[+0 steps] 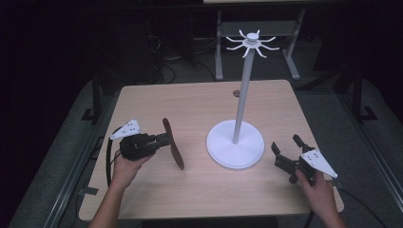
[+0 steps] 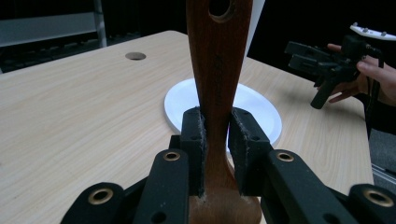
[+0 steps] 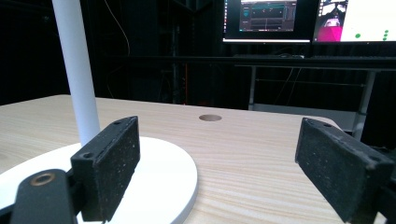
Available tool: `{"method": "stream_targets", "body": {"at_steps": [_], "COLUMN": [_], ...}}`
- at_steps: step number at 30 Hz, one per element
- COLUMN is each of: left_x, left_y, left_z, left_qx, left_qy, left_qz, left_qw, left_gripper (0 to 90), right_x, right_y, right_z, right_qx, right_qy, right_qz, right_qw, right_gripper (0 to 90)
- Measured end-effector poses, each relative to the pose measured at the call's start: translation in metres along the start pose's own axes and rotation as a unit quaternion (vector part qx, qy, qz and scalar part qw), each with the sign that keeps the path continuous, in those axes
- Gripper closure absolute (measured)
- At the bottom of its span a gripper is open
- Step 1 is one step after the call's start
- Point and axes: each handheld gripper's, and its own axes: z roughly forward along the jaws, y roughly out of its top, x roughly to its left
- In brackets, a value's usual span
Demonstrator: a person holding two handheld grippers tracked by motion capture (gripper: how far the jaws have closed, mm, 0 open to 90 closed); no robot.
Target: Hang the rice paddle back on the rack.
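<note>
A dark brown wooden spatula (image 1: 173,144) with a hole near its handle end is clamped in my left gripper (image 1: 164,139) left of the table's middle, held off the wood. In the left gripper view both pads press on the spatula (image 2: 216,70) at its neck, my left gripper (image 2: 215,135) shut on it. A white stand (image 1: 236,142) with a round base, a tall pole and hooks at the top rises mid-table. My right gripper (image 1: 286,143) stays open just right of the base, jaws wide with nothing between them (image 3: 217,163).
A wooden table (image 1: 199,102) with a small round hole (image 1: 236,93) near its far edge. The stand's pole (image 3: 77,70) and base (image 3: 159,177) lie left of my right gripper. Metal table legs and monitors stand in the dark behind.
</note>
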Motion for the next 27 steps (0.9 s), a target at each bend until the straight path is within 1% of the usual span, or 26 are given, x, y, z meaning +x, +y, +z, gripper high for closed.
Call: {"method": "stream_targets", "body": {"at_steps": [10,14,17,21,22,24,27], "left_x": [-0.001,-0.002,-0.004,-0.005,-0.006,-0.007,-0.008], "left_y": [0.011,0.022,0.028,0.037,0.039,0.044,0.052], "left_z": [-0.002,-0.001,0.0,0.002,0.002,0.004,0.006], "left_qx": [-0.015,-0.017,-0.026,-0.029,-0.034,-0.039,-0.041], "left_qy": [-0.005,-0.008,-0.012,-0.015,-0.017,-0.02,-0.023], "left_qz": [0.005,0.015,0.018,0.027,0.025,0.028,0.036], "left_qw": [0.9999,0.9997,0.9994,0.9991,0.999,0.9987,0.9983], "left_gripper": [76.4,76.4,76.4,76.4,76.4,76.4,76.4], "right_x": [0.0,0.0,0.0,0.0,0.0,0.0,0.0], "right_y": [0.0,0.0,0.0,0.0,0.0,0.0,0.0], "right_z": [0.0,0.0,0.0,0.0,0.0,0.0,0.0], "right_qx": [0.0,0.0,0.0,0.0,0.0,0.0,0.0], "right_qy": [0.0,0.0,0.0,0.0,0.0,0.0,0.0], "right_qz": [0.0,0.001,0.001,0.001,0.001,0.001,0.001], "right_qw": [1.0,1.0,1.0,1.0,1.0,1.0,1.0], "right_gripper": [13.5,13.5,13.5,13.5,13.5,13.5,13.5]}}
